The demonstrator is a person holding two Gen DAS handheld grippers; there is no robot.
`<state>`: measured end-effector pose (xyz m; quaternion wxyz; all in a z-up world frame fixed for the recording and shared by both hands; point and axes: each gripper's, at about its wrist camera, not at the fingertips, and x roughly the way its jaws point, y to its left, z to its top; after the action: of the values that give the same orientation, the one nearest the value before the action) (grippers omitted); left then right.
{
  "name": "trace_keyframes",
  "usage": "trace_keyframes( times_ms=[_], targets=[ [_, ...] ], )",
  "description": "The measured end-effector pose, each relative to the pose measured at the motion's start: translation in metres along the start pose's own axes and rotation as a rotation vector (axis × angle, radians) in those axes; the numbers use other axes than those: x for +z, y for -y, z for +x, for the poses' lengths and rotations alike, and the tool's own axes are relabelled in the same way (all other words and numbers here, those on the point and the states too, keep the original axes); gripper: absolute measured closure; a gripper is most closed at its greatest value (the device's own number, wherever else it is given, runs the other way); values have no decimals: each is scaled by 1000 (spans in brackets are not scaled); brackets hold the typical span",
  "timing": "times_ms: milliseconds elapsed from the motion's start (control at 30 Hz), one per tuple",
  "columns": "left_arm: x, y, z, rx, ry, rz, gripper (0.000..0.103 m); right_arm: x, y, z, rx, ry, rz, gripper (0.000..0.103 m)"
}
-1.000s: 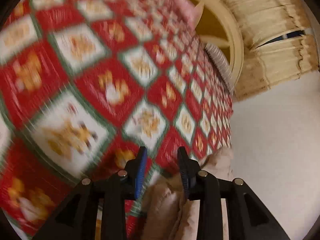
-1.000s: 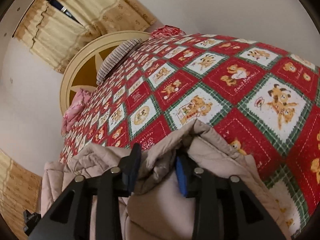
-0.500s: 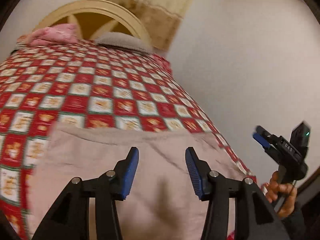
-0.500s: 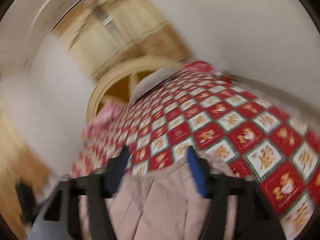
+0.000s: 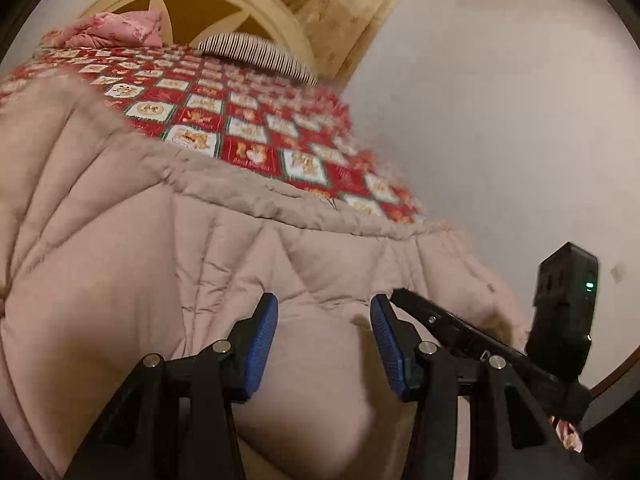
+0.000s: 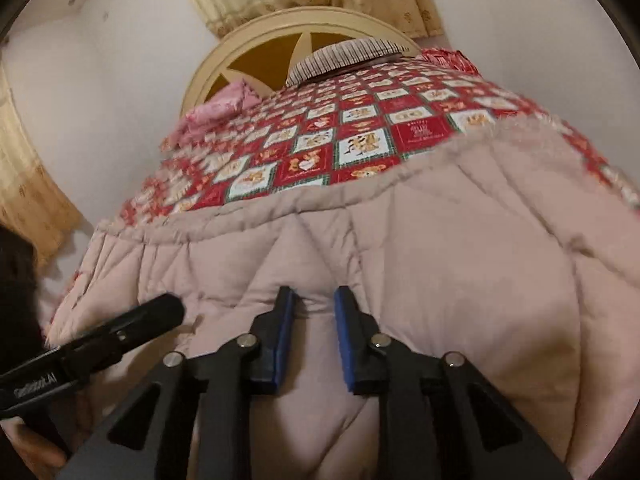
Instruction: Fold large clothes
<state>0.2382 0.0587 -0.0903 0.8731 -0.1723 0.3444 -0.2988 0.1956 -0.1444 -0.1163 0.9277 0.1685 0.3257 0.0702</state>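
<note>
Left gripper hovering low over the beige quilted coat, jaws wide apart, right gripper beside it, jaws partly apart, both pointing toward the headboard.

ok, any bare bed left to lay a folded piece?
Free: the red quilt between the coat's far hem and the striped pillow. Crowded: the near end, under the coat and both open tongs, left, right.
</note>
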Motion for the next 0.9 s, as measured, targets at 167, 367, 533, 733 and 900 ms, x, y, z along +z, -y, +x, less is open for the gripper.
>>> trace_keyframes(
  times_ms=[167,367,533,733,900],
  targets=[
    [-3,-3,18,48,-6,13,54,-4,-12,8,-68,-4,-46,80],
    [-2,-6,25,57,-36,-3,54,13,-29,10,-163,-98,-91,76],
    [-2,-7,25,54,-38,-5,54,55,-39,-24,-331,39,-278,66],
    [-2,-3,27,40,-46,8,54,59,59,2,-425,-121,-195,62],
    [-3,7,31,61,-61,57,54,37,101,-5,-333,-26,-42,63]
  ],
)
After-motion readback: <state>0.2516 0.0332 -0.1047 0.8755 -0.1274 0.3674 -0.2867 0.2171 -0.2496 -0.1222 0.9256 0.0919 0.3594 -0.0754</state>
